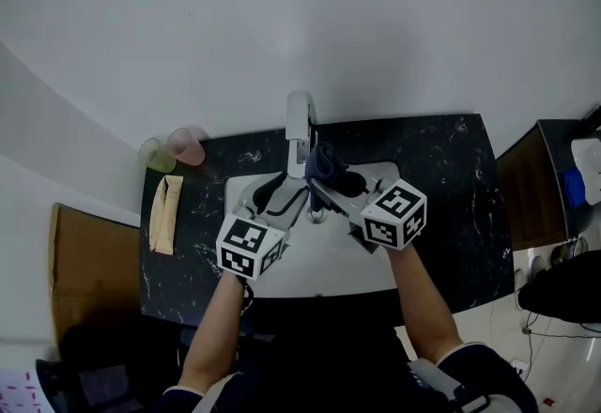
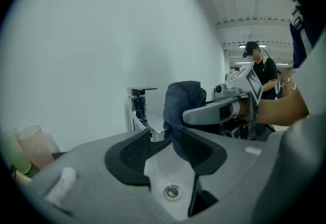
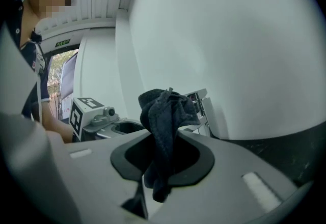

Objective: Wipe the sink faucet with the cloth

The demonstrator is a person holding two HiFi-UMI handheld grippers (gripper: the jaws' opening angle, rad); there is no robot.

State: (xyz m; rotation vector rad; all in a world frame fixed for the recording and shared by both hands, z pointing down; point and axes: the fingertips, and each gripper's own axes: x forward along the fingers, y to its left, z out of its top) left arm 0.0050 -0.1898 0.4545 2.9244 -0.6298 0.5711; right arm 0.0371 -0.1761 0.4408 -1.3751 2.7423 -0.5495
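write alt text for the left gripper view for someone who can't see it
The right hand-held gripper holds a bunched dark blue cloth by the spout of a chrome faucet, seen between the open jaws of the left hand-held gripper above a white sink. A pink cup and a green cup stand at far left.

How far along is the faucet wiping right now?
Done: the cloth is picked up and pinched in the right gripper. In hand: it's bunched right at the spout end of the faucet, over the sink; I can't tell whether it's touching. The left gripper is open, holding nothing, pointed at the spout. Left: the wiping itself; the chrome shows no sign either way.
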